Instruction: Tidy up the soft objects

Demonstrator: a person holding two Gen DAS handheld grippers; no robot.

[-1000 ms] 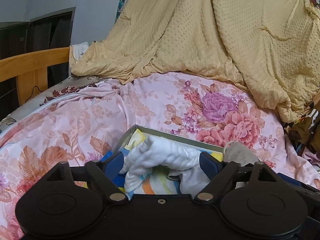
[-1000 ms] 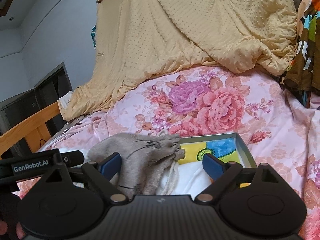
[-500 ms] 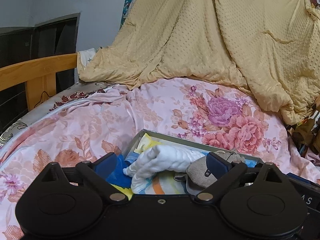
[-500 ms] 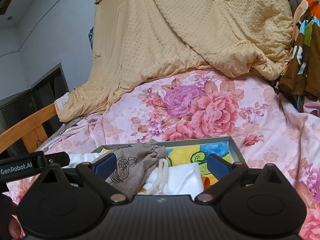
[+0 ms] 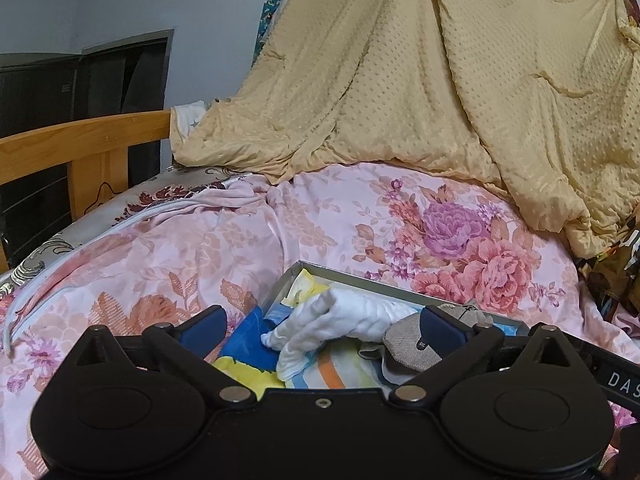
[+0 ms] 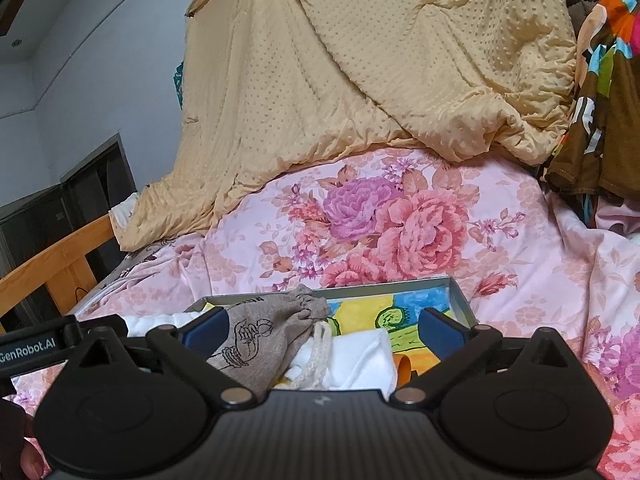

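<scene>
Left gripper (image 5: 320, 330): jaws just opened wide, clamping nothing; white cloth (image 5: 352, 320) lies loose between them.
Right gripper (image 6: 322, 328): jaws just spread apart, empty; grey drawstring pouch (image 6: 266, 332) released.
Tray (image 6: 460, 292): lower centre, on floral bedspread (image 6: 400, 220), holding both.

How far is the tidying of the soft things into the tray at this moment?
Done: the white glove and the grey drawstring pouch lie in the tray, beside a white cloth. In hand: nothing; the left tongs and right tongs have just been opening and grip nothing. Left: no other loose small items show.
</scene>
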